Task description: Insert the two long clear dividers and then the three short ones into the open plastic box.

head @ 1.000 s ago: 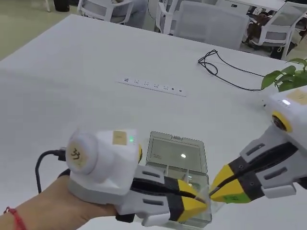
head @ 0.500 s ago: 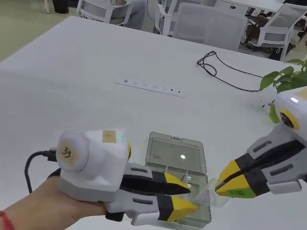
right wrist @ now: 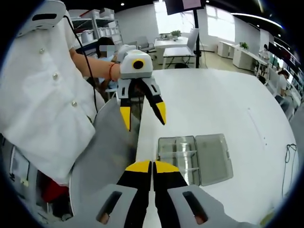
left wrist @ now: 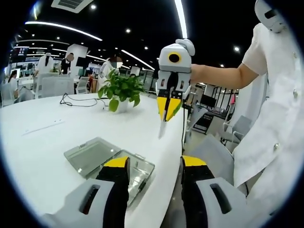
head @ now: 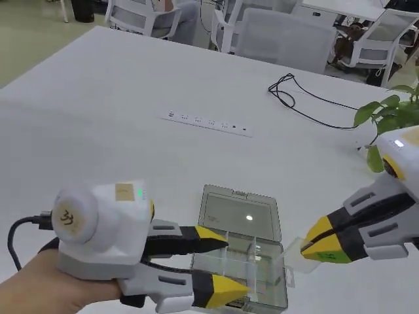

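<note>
Two claws hover over the near part of the white desk (head: 98,98). In the head view the left claw (head: 221,263), held in a hand (head: 59,288), is spread wide above the near left part of the open plastic box (head: 278,297) with nothing between its jaws. The right claw (head: 305,249), just right of the box, is pressed together on a clear divider (head: 293,260). The divider's free end reaches toward the box's right wall, and I cannot tell whether it touches. The lid (head: 239,212) lies flat on the far side. Clear partitions stand inside the box, but their number is hard to make out.

The left gripper view shows what the head view hides: the divider hangs as a thin strip straight below the right claw's yellow tips, up in the air. Both gripper views show the desk's near edge running close beside the box, so there is little room on that side.

Left of the box and beyond it the desk is bare as far as the power strip (head: 208,122). The black cable (head: 308,98) and the plant (head: 389,111) lie well apart at the far right.
</note>
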`<state>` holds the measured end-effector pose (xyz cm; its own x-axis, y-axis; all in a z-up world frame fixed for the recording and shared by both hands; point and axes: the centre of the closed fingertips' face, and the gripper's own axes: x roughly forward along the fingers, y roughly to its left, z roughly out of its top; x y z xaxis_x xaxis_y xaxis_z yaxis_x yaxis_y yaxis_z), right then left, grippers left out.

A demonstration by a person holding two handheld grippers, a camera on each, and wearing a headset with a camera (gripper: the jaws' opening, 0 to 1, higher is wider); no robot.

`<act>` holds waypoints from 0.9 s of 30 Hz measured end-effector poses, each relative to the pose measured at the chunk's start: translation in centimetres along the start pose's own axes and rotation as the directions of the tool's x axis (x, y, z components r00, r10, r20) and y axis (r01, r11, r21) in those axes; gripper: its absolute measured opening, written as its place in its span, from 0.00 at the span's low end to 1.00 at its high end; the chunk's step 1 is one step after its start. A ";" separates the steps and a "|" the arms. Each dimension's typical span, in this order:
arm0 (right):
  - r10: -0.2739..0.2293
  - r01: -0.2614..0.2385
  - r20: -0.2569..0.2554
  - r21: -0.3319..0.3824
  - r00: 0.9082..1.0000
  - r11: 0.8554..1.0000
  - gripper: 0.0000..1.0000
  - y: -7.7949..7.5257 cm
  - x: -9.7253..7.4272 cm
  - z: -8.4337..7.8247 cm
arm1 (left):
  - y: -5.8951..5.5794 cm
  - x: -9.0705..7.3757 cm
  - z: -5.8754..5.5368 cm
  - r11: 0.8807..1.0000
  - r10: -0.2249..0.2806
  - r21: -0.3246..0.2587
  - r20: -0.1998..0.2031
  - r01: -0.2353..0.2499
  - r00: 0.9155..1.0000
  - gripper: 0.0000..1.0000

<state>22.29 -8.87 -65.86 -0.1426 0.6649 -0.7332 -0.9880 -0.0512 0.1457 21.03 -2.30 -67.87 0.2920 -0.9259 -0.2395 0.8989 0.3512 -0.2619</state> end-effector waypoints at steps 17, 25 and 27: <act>-0.077 0.076 -0.101 -0.012 0.992 0.997 0.03 -3.4 2.4 -2.8 | 3.0 -1.8 -2.3 0.996 0.085 -0.001 -0.038 -0.085 0.996 0.70; -0.082 0.081 -0.140 -0.006 0.987 0.997 0.03 -4.7 4.0 -4.5 | 3.6 -1.9 -3.0 0.996 0.089 -0.014 -0.056 -0.090 0.994 0.82; -0.078 0.078 -0.151 -0.005 0.985 0.997 0.03 -4.8 4.5 -5.0 | 3.7 -1.9 -3.1 0.996 0.090 -0.010 -0.057 -0.091 0.994 0.85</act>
<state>26.09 -9.34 -73.18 -0.0722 0.5467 -0.8342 -0.9964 -0.0030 0.0843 22.76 1.17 -71.28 0.3529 -0.8811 -0.3148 0.8652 0.4354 -0.2486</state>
